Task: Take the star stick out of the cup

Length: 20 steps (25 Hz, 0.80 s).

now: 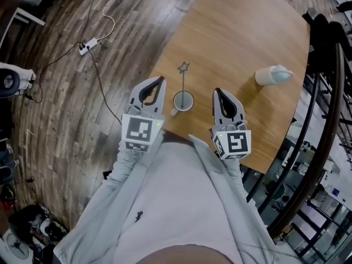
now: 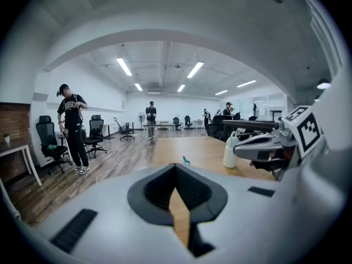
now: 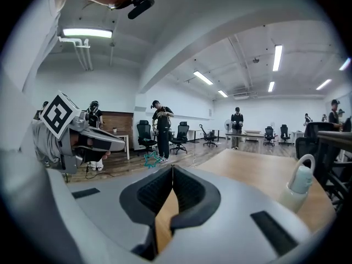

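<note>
Plainly, the task has not begun in earnest.

Head view: the star stick (image 1: 183,80) stands upright in the cup (image 1: 183,100) near the close edge of the table (image 1: 247,37). The left gripper (image 1: 160,79) sits just left of the cup and the right gripper (image 1: 216,91) just right of it. Both are level with the cup, and neither touches the cup or the stick. A white bottle (image 1: 273,76) stands well apart to the right.

Left gripper view: the jaws are pressed together at the tips with nothing between them. The star (image 2: 186,160) shows just beyond and slightly right of the tips, with the bottle further right.

Right gripper view: the jaws are likewise closed and empty. The star (image 3: 150,159) appears to the left of the tips, out of reach of the pads.

Assessment: nothing is done so far. Left to do: one gripper must open, close on the thin stick and lift it straight up clear of the rim. The other could steady the cup, which looks light enough to tip.
</note>
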Available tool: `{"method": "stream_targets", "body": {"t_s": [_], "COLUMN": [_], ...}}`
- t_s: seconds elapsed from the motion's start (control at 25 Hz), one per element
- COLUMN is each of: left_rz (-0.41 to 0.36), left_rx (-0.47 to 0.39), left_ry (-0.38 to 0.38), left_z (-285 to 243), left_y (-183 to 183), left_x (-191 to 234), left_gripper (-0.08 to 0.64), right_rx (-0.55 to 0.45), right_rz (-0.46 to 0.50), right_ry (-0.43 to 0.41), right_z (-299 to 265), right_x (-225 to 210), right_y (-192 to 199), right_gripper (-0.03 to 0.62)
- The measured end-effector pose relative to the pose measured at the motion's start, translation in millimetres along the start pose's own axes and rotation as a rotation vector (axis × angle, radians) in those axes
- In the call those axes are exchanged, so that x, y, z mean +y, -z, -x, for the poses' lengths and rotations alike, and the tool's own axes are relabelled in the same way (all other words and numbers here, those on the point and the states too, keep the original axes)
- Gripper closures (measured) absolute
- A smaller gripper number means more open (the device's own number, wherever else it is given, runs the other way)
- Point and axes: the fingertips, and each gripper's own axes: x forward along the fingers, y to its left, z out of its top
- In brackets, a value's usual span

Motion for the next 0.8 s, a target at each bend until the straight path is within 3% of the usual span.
{"method": "stream_targets", "body": {"t_s": [0.44,0.8], "left_rz": [0.001,-0.004], "left_rx": [0.007,0.003], "left_ry": [-0.03,0.018], "left_z": [-38.5,-37.9], "left_y": [-15.8,-18.7], "left_x": [7.8,10.6], "left_gripper": [0.54,0.54], "right_rx": [-0.011,0.007], "right_rz": [-0.025,-0.059], "right_ry": [-0.039,0.014], "right_z": [-26.8,-24.0], "right_x": [-31.9,-31.3], "right_y": [-5.5,-4.4], "right_gripper": [0.575,0.575]}}
